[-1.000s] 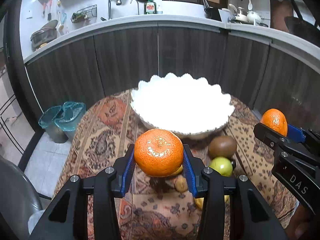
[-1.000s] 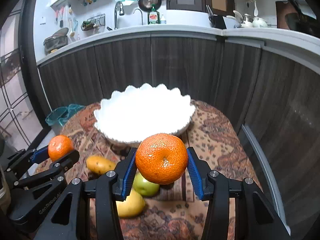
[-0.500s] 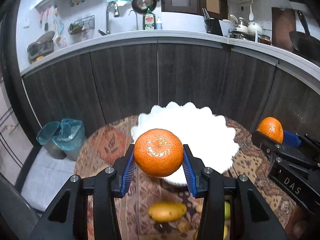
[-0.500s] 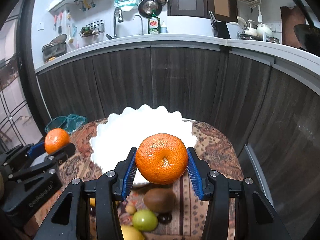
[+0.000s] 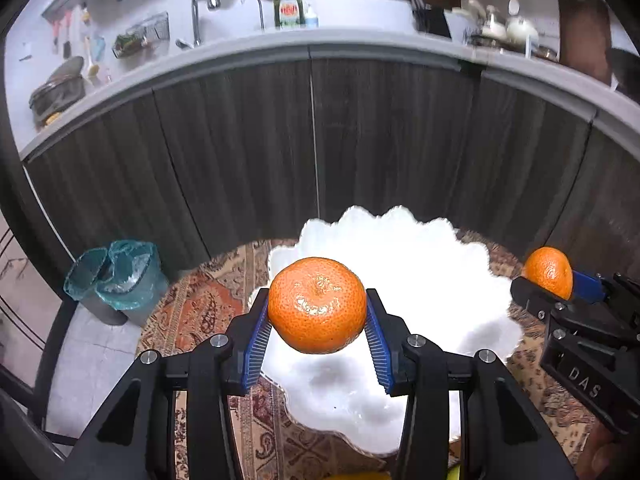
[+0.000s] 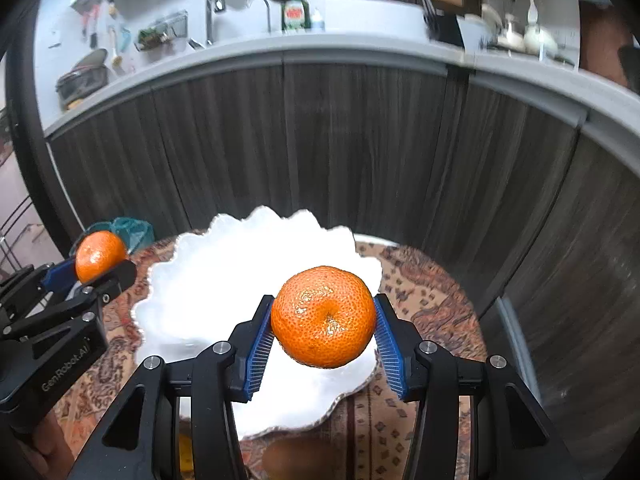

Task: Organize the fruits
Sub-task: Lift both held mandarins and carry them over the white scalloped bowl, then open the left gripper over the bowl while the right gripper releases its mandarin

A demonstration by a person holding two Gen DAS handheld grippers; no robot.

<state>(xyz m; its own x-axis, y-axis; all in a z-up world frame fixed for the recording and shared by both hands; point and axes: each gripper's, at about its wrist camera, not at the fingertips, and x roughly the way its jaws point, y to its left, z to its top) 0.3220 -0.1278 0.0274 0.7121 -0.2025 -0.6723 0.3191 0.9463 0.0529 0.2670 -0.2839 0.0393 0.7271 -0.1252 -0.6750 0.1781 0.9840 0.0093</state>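
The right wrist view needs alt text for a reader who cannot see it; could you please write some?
The right gripper holds a tangerine above a white scalloped bowl on a patterned tablecloth. At left, the left gripper holds a second tangerine near the bowl's rim. Dark cabinets and a kitchen counter lie behind.
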